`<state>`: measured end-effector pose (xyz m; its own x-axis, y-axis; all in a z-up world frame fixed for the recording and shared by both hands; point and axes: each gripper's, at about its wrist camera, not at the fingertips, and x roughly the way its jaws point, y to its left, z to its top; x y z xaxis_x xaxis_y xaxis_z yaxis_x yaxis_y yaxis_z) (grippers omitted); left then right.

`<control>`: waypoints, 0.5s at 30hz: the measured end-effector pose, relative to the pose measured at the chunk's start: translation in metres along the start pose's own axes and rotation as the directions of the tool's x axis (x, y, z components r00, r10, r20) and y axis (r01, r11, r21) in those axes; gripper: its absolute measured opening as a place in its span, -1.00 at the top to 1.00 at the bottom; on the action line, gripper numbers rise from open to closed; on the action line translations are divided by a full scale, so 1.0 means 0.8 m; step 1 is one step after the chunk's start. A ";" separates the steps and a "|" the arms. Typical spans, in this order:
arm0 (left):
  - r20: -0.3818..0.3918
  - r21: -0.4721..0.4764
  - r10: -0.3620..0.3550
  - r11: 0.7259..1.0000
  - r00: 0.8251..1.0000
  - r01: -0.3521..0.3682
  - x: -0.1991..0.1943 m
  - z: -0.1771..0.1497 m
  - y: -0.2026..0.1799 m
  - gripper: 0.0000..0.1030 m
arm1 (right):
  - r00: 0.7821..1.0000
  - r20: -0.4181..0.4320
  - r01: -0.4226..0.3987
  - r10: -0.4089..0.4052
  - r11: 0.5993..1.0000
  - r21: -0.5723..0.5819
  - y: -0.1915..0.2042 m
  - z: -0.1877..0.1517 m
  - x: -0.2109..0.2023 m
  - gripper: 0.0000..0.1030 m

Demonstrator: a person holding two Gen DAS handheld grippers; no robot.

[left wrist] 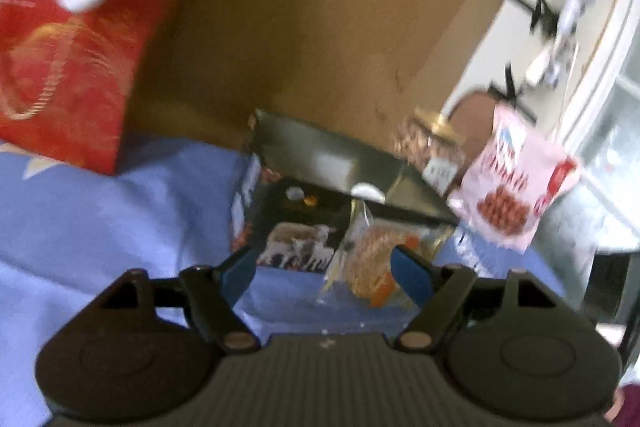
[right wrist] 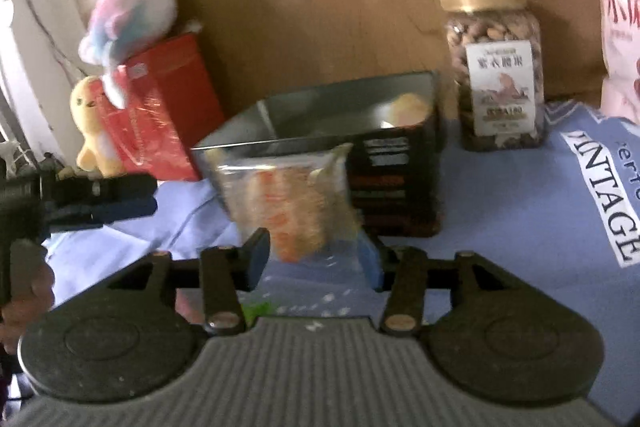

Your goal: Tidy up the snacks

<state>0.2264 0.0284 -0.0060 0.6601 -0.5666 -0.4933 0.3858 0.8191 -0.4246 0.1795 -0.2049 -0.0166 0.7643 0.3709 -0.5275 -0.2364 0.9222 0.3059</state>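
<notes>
One soft, light snack bag (right wrist: pixel 288 195): our right gripper (right wrist: pixel 316 255) pinches its bottom at 6 o'clock; left gripper (left wrist: pixel 324 273) is open w/ nothing.

surface: blue cloth (right wrist: pixel 500 211) lying across lower frame | backdrop: brown wooden board (left wrist: pixel 320 27) rising behind, centre | wall: pale wall (left wrist: pixel 500 39) showing upper right | light: daylight coming in at window (left wrist: pixel 616 131), far right

Nut jar (right wrist: pixel 496 71) right of tin (right wrist: pixel 340 147)
</notes>
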 end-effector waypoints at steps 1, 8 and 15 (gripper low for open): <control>-0.024 0.019 0.007 1.000 1.000 -0.007 0.014 0.000 -0.004 -0.49 | 1.000 -0.015 0.011 -0.011 1.000 -0.020 -0.001 0.004 0.007 -0.22; -0.184 -0.013 -0.082 0.997 0.980 0.081 0.055 -0.002 -0.020 0.27 | 0.989 -0.133 -0.071 0.063 0.996 -0.058 0.010 0.011 0.027 0.32; 0.042 0.108 -0.101 0.990 0.994 0.096 -0.004 0.052 -0.051 0.07 | 0.989 0.094 -0.106 0.117 0.988 -0.114 0.032 0.069 -0.023 0.36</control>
<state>0.2352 0.0004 0.0446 0.6442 -0.6422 -0.4154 0.5145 0.7657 -0.3859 0.1924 -0.1943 0.0443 0.7846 0.4646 -0.4107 -0.3834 0.8840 0.2675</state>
